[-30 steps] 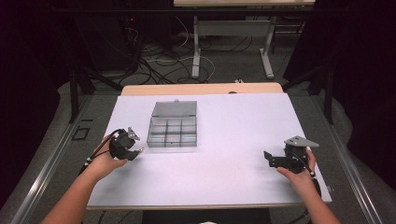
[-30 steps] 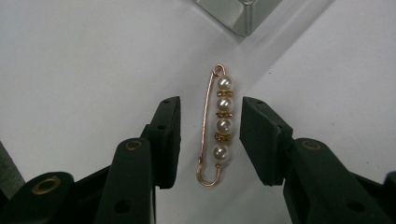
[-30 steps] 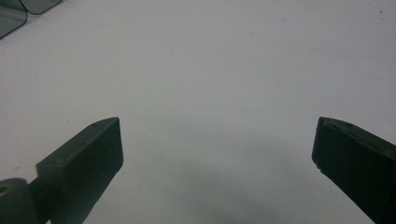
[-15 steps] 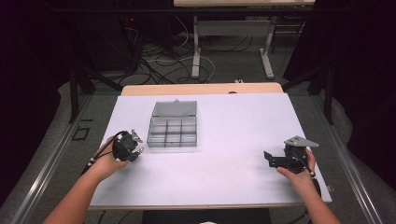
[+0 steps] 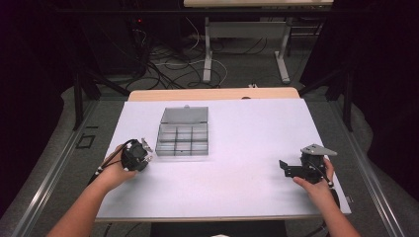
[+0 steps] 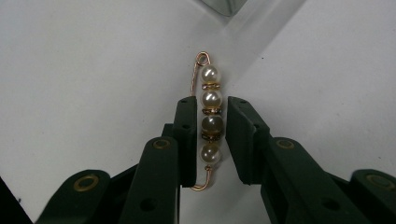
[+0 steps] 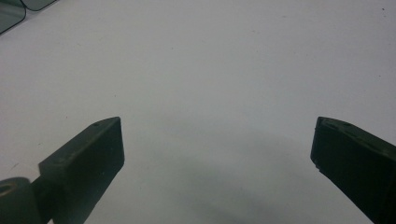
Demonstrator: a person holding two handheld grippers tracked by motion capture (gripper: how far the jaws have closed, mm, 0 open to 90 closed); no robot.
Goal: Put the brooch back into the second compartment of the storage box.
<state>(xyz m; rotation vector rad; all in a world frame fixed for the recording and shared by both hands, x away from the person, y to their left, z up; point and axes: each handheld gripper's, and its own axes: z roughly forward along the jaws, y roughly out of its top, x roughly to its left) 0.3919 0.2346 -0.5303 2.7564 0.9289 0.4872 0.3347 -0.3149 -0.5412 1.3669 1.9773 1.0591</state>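
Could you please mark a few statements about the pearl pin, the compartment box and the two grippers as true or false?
1. The pearl pin lies between the left gripper jaws. True; those jaws have just been closing around it.
2. The pin carries six pearls. False: four pearls on a gold wire.
3. The right gripper holds the pin. False: its jaws stand wide apart over bare white table.
4. The compartment box sits nearer the left gripper than the right. True.
5. The box lid is closed. False: it stands open behind the compartments.
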